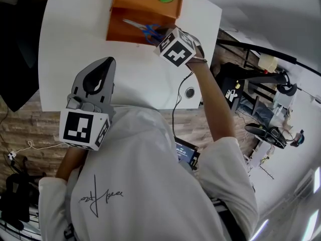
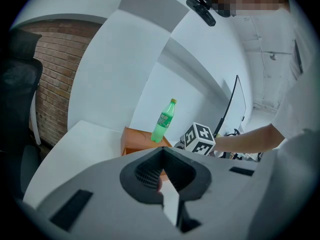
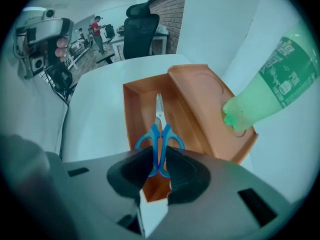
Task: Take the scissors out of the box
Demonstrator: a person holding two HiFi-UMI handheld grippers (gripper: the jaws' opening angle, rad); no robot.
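Orange plastic makes up the rectangular box (image 1: pixel 116 29) at the far part of the white rounded surface (image 1: pixel 75 34). A pair of blue-handled metal scissors (image 1: pixel 145 30) lies inside the box's open compartment. In the right gripper view the scissors (image 3: pixel 160 134) point their blades away along the compartment, with the two blue loops side by side nearest the camera.

The right claw (image 3: pixel 160 158) reaches steeply down into the box (image 3: pixel 131 114) and is clamped on those loops. One dark pad presses on each outer side of the handles, so the jaws stand partly closed around them. Whether the scissors rest on the box floor or hang just above it cannot be told. In the head view the black-and-white marker cube (image 1: pixel 176 48) on this claw covers most of the grip, and the person's forearm (image 1: pixel 210 99) stretches out behind it.

A green plastic bottle (image 3: pixel 270 94) rests its base on the flat orange panel beside the compartment. The left gripper view shows the same bottle (image 2: pixel 163 121) upright on top of the box (image 2: pixel 134 140).

The left claw (image 2: pixel 161 154) is held well apart from the box, nearer the person, over the bare surface (image 2: pixel 75 149). Its jaws meet at the tips with nothing between them. A black office chair (image 3: pixel 142 26) stands beyond the surface.
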